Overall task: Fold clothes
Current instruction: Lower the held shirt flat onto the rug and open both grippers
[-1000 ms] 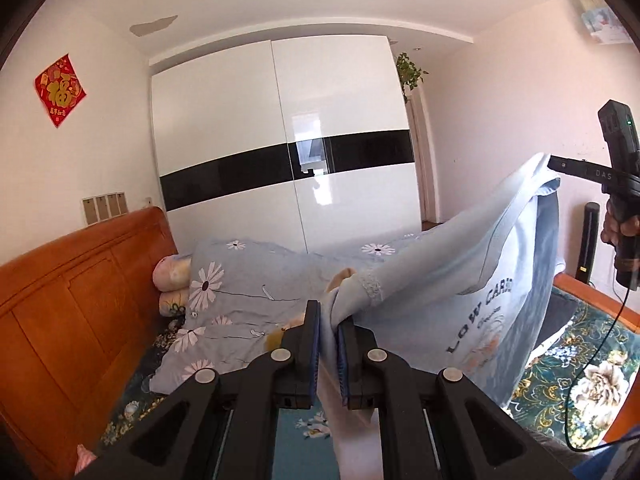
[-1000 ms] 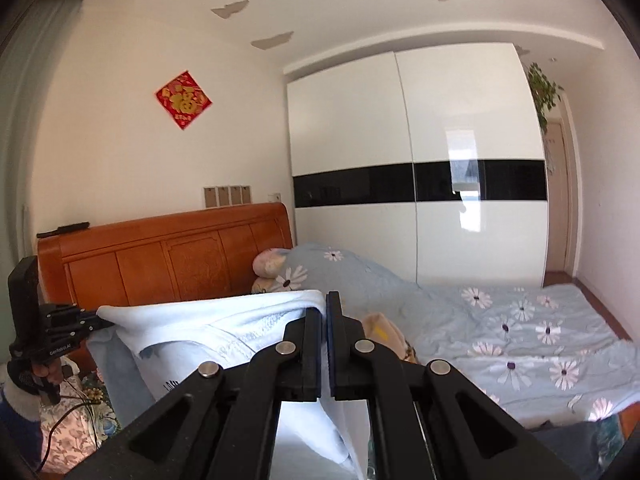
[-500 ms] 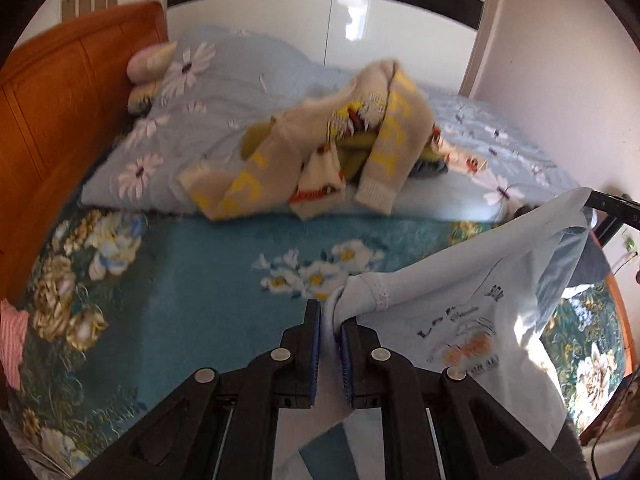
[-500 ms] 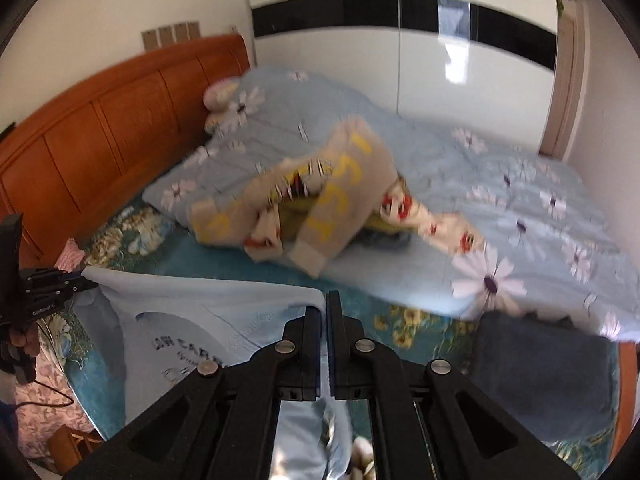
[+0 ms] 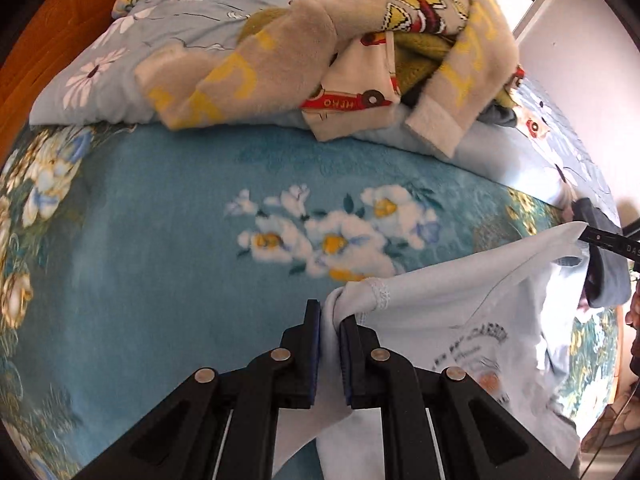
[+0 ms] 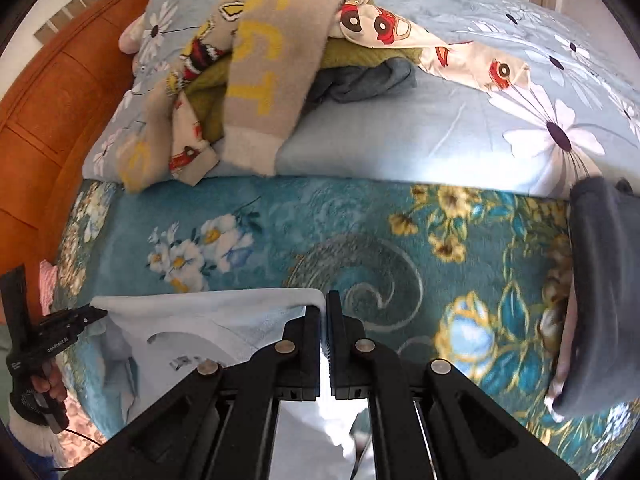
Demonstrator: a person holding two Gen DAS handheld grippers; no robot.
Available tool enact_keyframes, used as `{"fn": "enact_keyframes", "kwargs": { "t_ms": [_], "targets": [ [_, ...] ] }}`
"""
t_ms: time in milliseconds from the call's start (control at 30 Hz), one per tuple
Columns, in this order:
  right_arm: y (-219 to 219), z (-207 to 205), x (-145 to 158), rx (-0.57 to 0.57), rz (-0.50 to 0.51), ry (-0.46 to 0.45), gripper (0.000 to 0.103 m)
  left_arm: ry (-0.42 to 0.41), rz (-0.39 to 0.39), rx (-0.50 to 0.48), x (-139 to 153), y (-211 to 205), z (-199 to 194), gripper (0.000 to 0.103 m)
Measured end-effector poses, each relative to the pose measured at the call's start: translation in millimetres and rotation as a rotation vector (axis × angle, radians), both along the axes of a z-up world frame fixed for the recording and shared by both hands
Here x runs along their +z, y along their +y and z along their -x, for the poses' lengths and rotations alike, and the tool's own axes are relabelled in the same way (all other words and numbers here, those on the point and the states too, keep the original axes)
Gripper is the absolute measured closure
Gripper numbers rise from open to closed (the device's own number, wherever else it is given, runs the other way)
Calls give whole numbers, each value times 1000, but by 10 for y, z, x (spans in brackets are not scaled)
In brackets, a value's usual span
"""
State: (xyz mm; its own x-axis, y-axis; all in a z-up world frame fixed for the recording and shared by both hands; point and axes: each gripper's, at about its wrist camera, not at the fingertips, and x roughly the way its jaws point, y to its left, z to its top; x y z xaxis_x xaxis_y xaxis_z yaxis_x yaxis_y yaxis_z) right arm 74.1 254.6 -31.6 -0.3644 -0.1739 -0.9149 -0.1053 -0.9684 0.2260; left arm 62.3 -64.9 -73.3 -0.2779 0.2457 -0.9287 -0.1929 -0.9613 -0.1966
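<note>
"HERO" on the cream car-print garment (image 5: 352, 92); "CenRobot.AI" on the left tongs (image 6: 86, 318) body.

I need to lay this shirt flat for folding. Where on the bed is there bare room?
The teal blanket is bare between the clothes pile and the held shirt. The quilt side is crowded with the pile; a dark folded garment fills the right edge.
</note>
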Motion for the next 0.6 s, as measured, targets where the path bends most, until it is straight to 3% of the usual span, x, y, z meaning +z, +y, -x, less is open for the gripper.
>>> {"fn": "enact_keyframes", "kwargs": {
  "t_ms": [133, 267, 467, 600],
  "targets": [
    [48, 374, -193, 0, -52, -19, 101, -63, -19, 39, -343, 64, 365, 91],
    [177, 558, -599, -39, -23, -88, 101, -124, -34, 87, -710, 101, 557, 92],
    [263, 776, -846, -41, -34, -123, 101, -69, -19, 42, -646, 248, 898, 92],
    [284, 923, -890, -41, -45, -133, 101, -115, 21, 47, -792, 325, 1088, 91]
  ]
}}
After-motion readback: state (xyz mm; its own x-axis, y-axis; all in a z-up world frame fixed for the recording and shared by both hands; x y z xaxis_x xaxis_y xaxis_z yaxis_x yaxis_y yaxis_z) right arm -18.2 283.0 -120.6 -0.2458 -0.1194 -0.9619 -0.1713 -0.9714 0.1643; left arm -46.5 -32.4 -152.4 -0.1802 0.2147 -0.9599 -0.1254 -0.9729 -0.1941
